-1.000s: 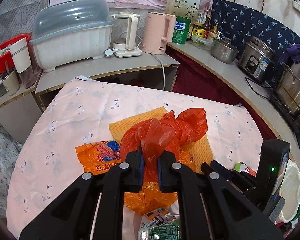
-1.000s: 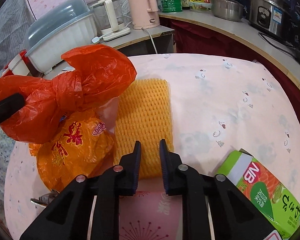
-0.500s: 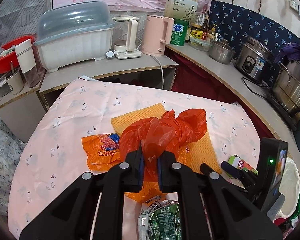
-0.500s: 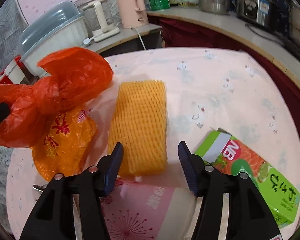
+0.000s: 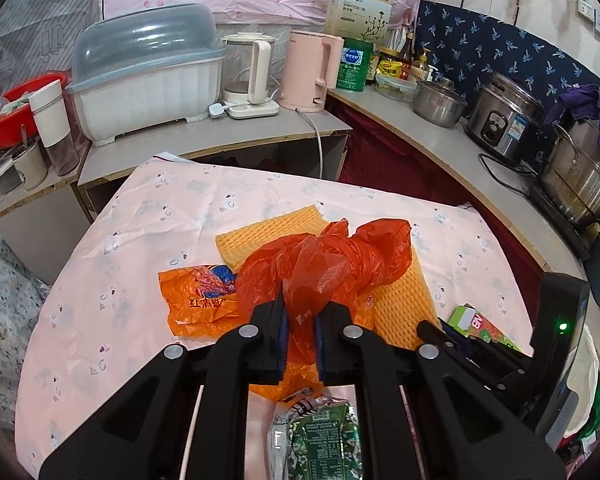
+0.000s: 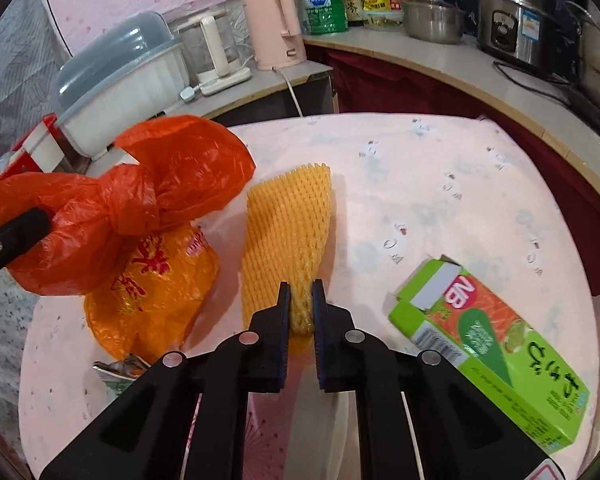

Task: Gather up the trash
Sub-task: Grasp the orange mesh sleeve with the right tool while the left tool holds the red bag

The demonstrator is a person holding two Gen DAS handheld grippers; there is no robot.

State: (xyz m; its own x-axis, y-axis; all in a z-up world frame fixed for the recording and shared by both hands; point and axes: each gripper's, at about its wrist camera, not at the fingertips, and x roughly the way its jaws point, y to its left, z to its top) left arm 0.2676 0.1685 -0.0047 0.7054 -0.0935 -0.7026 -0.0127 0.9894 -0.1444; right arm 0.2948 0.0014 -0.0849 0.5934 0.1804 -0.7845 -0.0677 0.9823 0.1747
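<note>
My left gripper is shut on a crumpled red plastic bag and holds it above the pink-clothed table; the bag also shows in the right wrist view. My right gripper is shut on the near edge of a yellow foam fruit net, which bunches between the pads. The net also shows under the bag in the left wrist view. An orange snack wrapper lies left of the net. A green carton lies at the right. A green foil packet lies near the front.
Behind the table a counter holds a covered dish rack, a white kettle and a pink kettle. Pots and a rice cooker stand along the right counter. A pink patterned plate lies under my right gripper.
My right gripper opened wide half a second ago, then closed on the near edge of the foam net. My left gripper has kept hold of the red bag and drawn back slightly.
</note>
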